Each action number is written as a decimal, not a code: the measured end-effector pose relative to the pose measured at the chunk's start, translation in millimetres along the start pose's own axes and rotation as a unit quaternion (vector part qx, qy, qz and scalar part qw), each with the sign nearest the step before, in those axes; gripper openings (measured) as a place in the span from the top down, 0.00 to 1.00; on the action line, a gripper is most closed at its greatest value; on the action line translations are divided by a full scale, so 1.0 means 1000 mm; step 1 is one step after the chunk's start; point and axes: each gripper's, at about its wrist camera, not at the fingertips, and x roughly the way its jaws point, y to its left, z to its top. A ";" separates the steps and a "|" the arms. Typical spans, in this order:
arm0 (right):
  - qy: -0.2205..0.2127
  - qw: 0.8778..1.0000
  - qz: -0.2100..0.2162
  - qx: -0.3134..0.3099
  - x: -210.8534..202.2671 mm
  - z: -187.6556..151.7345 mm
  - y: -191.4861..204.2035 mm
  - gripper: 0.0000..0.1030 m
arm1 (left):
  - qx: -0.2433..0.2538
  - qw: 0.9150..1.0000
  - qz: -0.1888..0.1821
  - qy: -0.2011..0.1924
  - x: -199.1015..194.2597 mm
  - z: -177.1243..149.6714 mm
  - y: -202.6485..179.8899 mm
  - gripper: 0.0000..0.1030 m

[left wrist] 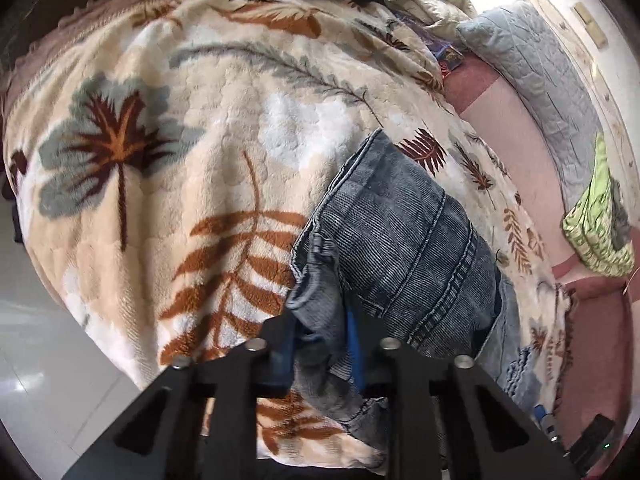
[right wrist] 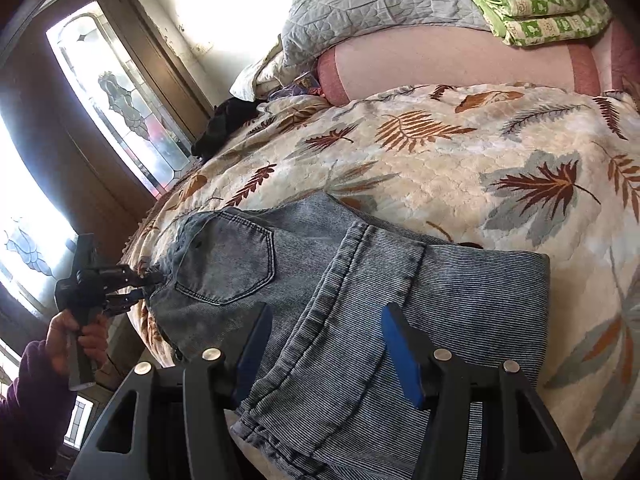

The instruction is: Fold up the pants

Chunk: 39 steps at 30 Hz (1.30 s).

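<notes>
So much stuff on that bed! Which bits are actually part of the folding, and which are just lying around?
Part of the job:
- jeans
- left gripper, clamped on the jeans' waist edge
- right gripper, open over the jeans

Just lying about:
- leaf-print blanket underneath
- grey quilt
- green bedding
- black garment

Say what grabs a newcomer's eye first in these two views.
The jeans, grey-blue denim folded over on themselves, lie near the edge of the leaf-print blanket that covers most of the bed. The left tool pinches their waist end, while the right tool hovers open over the folded legs. Behind, a grey quilt and green bedding are piled by the wall.
</notes>
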 end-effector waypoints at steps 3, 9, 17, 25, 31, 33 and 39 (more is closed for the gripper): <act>-0.006 1.000 -0.005 0.006 -0.005 0.001 -0.005 0.41 | 0.024 0.999 0.005 -0.025 -0.015 -0.001 -0.012 0.85; -0.019 0.999 -0.023 0.036 -0.016 0.004 -0.020 0.41 | 0.139 0.986 -0.002 -0.091 -0.066 -0.017 -0.080 0.85; -0.051 0.990 -0.060 0.121 -0.039 0.008 -0.058 0.41 | 0.290 0.947 -0.064 -0.119 -0.124 -0.067 -0.200 0.86; -0.127 0.968 -0.075 0.205 -0.098 0.002 -0.107 0.41 | 0.415 0.898 -0.137 -0.060 -0.127 -0.159 -0.313 0.86; -0.165 0.946 -0.085 0.267 -0.139 -0.009 -0.149 0.41 | 0.495 0.850 -0.159 0.085 -0.061 -0.253 -0.364 0.74; -0.170 0.941 -0.090 0.277 -0.146 -0.011 -0.156 0.41 | 0.495 0.851 -0.153 0.087 -0.057 -0.257 -0.360 0.74; -0.154 0.948 -0.080 0.266 -0.141 -0.007 -0.153 0.41 | 0.501 0.863 -0.058 -0.023 -0.072 -0.204 -0.338 0.44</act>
